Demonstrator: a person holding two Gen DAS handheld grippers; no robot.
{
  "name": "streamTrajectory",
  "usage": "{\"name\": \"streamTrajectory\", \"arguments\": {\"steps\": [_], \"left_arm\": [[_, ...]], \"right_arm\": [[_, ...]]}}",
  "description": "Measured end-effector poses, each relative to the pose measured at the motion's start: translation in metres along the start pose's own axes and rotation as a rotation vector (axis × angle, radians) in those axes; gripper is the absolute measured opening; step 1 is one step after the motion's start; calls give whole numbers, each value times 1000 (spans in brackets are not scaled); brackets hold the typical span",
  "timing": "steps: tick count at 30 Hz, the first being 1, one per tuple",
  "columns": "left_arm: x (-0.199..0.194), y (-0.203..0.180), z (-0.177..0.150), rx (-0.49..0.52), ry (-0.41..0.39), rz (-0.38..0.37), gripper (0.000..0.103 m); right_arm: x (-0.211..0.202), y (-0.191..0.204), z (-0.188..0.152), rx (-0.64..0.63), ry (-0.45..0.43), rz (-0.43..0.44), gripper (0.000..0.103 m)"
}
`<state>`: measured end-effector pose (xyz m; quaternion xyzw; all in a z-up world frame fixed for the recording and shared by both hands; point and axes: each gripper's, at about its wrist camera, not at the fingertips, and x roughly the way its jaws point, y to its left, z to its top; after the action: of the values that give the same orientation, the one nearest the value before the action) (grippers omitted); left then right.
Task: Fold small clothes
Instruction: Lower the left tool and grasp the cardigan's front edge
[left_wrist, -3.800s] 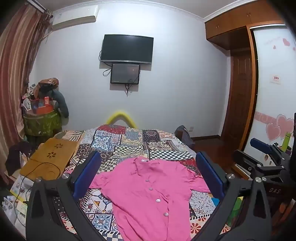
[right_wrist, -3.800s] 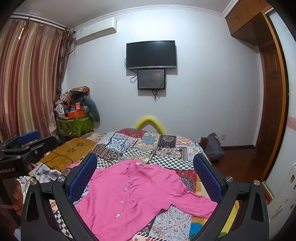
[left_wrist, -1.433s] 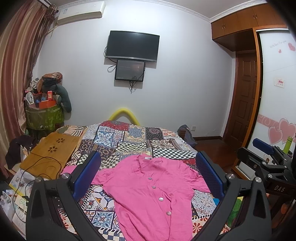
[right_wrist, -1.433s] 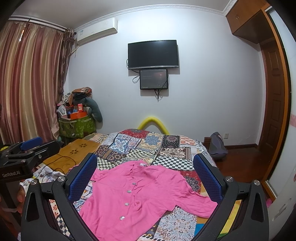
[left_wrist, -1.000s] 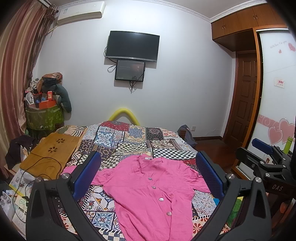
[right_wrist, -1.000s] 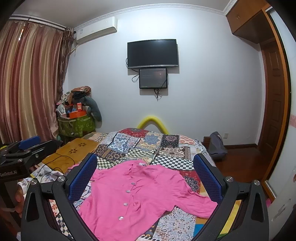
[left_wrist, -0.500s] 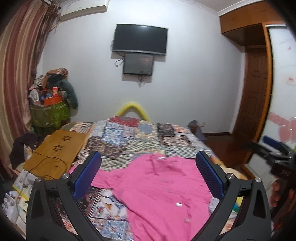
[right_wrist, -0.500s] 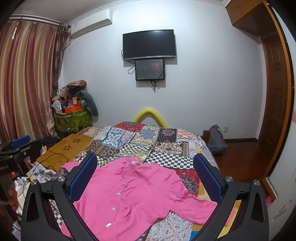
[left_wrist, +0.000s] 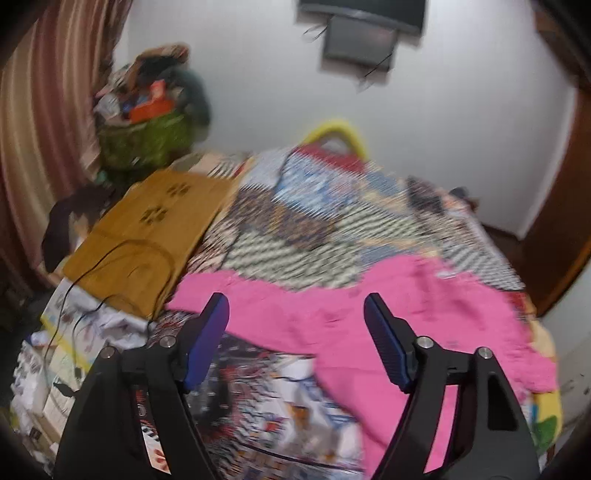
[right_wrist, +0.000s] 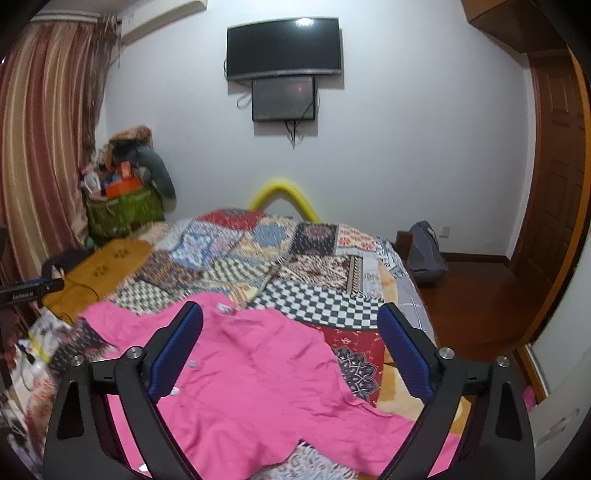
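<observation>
A pink button-up shirt (right_wrist: 258, 373) lies spread flat, front up, on the patchwork bedspread (right_wrist: 280, 258). It also shows in the blurred left wrist view (left_wrist: 406, 306). My left gripper (left_wrist: 295, 314) is open and empty, low over the shirt's left sleeve. My right gripper (right_wrist: 290, 325) is open and empty above the shirt's chest, near the collar. The tip of the left gripper shows at the left edge of the right wrist view (right_wrist: 29, 290).
A wooden lap desk (left_wrist: 147, 236) with a black cable lies at the bed's left side above papers. A green basket of clutter (right_wrist: 122, 210) stands by the curtain. A grey bag (right_wrist: 424, 254) sits on the floor right of the bed, near the door.
Both grippers have dropped closer to the shirt. The left one swung left and tilted down toward the left sleeve, blurring its view, and its fingers stand closer together.
</observation>
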<state>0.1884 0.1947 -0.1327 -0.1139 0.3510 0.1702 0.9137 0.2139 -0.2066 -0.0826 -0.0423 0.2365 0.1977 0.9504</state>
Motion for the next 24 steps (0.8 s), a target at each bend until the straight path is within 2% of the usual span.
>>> {"name": "streamTrajectory", "arguments": {"steps": [4, 10, 19, 21, 22, 23, 24], "left_arm": [[51, 30, -9, -28, 84, 90, 68], [123, 78, -20, -117, 228, 159, 64], [189, 124, -11, -244, 308, 158, 63], [199, 125, -10, -245, 319, 156, 46], [202, 123, -9, -236, 328, 160, 24], [204, 122, -8, -237, 334, 142, 11], [205, 122, -8, -243, 333, 116, 11]], "right_arm": [[32, -4, -8, -28, 92, 19, 81], [79, -13, -21, -17, 220, 57, 81], [125, -19, -35, 14, 328, 99, 81], [132, -17, -36, 10, 339, 105, 81], [135, -17, -38, 8, 345, 108, 81], [137, -18, -39, 7, 352, 110, 81], [139, -18, -40, 6, 357, 112, 81]]}}
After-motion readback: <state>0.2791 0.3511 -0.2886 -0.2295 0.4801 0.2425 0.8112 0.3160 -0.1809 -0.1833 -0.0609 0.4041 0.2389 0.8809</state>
